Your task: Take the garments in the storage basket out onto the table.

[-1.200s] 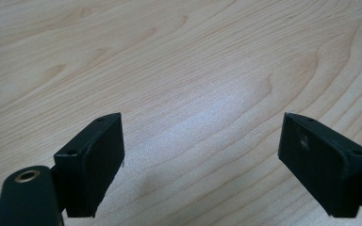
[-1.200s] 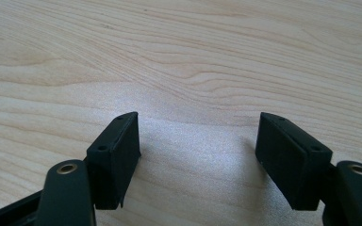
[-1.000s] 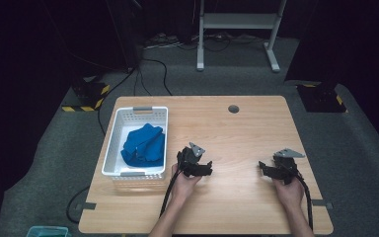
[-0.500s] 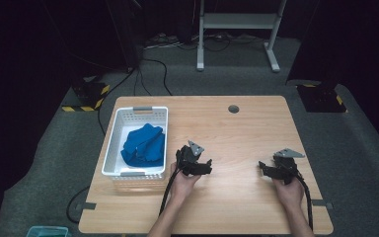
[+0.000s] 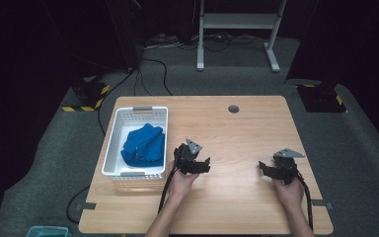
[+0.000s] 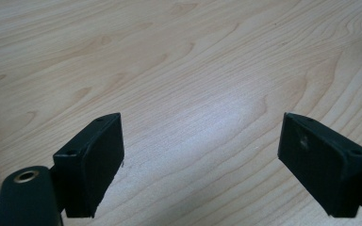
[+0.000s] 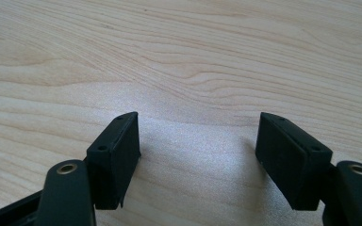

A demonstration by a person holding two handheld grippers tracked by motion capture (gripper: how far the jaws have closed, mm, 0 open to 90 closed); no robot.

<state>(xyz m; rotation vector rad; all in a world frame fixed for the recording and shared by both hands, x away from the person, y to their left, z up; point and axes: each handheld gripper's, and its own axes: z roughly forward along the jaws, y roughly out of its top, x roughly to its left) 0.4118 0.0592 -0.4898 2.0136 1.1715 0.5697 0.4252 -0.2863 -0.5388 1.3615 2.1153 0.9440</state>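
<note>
Blue cloth [image 5: 143, 144] lies bunched in the white basket [image 5: 112, 143] at nine o'clock on the worktop [image 5: 237, 128]. Both tools, left [image 5: 205, 164] and right [image 5: 262, 167], gape wide, holding nothing. Reaching in, a jaw could snag the basket's wall and drag it.

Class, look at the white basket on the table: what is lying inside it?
Inside the white basket lies crumpled blue cloth, bunched toward its near half. Whatever is under the cloth is covered, and the near wall hides the floor just behind it.

Wooden table [image 5: 237, 128], white basket [image 5: 112, 148] on it
</note>
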